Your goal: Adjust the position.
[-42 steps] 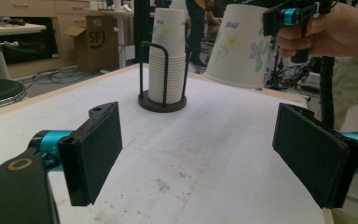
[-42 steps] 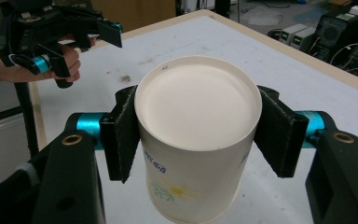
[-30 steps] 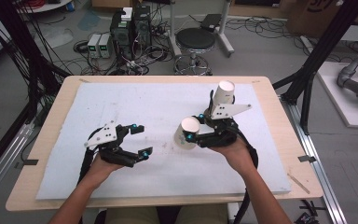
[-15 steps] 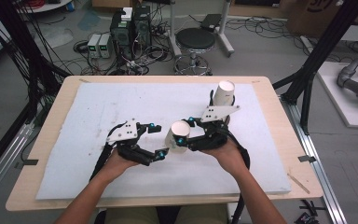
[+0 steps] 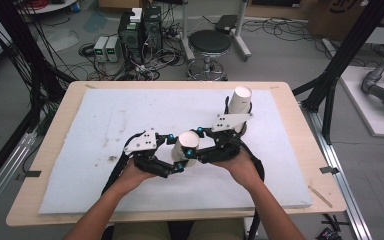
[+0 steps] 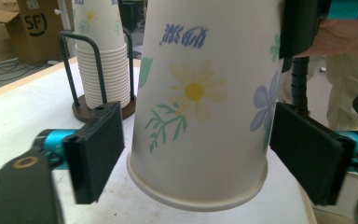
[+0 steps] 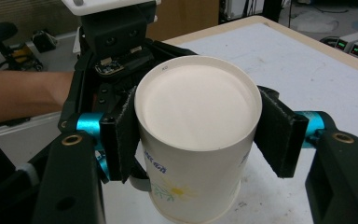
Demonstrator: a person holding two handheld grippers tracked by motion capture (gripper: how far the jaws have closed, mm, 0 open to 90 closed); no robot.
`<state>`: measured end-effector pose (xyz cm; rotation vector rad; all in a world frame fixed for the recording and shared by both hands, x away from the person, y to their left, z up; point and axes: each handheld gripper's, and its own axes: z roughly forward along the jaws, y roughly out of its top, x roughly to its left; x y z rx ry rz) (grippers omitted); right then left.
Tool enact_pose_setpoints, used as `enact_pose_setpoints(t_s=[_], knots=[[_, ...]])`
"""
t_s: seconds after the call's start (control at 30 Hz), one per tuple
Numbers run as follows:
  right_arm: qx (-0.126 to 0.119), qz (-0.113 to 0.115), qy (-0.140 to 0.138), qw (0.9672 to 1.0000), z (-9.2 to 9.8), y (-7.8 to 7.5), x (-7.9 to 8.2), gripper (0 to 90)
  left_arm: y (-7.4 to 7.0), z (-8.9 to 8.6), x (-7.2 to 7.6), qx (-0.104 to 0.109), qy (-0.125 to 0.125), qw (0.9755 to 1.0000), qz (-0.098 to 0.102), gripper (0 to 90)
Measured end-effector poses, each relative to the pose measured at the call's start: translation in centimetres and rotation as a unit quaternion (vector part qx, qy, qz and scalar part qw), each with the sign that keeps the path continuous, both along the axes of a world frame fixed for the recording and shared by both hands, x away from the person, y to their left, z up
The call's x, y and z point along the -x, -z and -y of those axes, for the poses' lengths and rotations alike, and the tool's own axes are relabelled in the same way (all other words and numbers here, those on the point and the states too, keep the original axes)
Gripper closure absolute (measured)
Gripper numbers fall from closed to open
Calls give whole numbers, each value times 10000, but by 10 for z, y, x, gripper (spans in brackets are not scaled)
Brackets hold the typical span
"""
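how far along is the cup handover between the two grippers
Done: one paper cup is off the stack of cups and hangs upside down above the white mat, clamped by the right gripper. In hand: the left gripper straddles the cup near its rim; its jaws have just been closing, but gaps show at both pads. Left: the left grip, then the right's release.

cup stack (image 5: 240,102) blocks far right, left mat (image 5: 95,125) free
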<state>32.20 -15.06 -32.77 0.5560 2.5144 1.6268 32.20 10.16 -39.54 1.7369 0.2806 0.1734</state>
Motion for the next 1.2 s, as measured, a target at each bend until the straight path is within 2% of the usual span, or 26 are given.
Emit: enact_pose_setpoints(t_s=[0.23, 0.27, 0.3, 0.37, 0.43, 0.53, 0.63, 0.73, 0.8, 0.87, 0.9, 0.97, 1.2], knots=[[-38, -51, 6, 10000, 0, 2, -1, 367, -1, -2, 0, -98, 118, 9998, 102, 332], [-94, -114, 31, 9999, 1, 3, -1, 327, -1, -2, 1, -100, 125, 9998, 120, 362], [-94, -114, 31, 9999, 1, 3, -1, 327, -2, -2, 0, -105, 130, 9998, 115, 362], [-149, -126, 164, 9997, 1, 3, -2, 175, -3, -3, 0, -171, 138, 9997, 102, 370], [-214, -86, 174, 9996, 5, 1, -2, 174, -4, -4, -1, -237, 146, 9996, 96, 379], [-216, -9, 118, 9997, 8, -2, -2, 174, -8, -6, -3, -393, 118, 9991, 55, 378], [-179, 51, 92, 9998, 14, -4, -1, 174, -14, -6, -6, -683, 97, 9976, -22, 377], [-134, 82, 101, 9998, 20, -5, 0, 175, -22, -6, -9, -951, 136, 9954, -55, 376], [-49, 98, 127, 9999, 24, -5, 0, 175, -28, -6, -11, -1166, 188, 9930, -28, 377], [36, 114, 103, 9999, 27, -4, 0, 174, -34, -6, -12, -1296, 200, 9914, -31, 377], [86, 124, 108, 9998, 29, -4, 1, 174, -37, -7, -13, -1418, 232, 9896, 10, 377], [242, 168, 100, 9995, 32, -2, 0, 174, -43, -7, -14, -1536, 249, 9878, 16, 377], [421, 218, 35, 9989, 37, -3, 1, 174, -56, -7, -20, -1931, 309, 9807, -10, 377]])
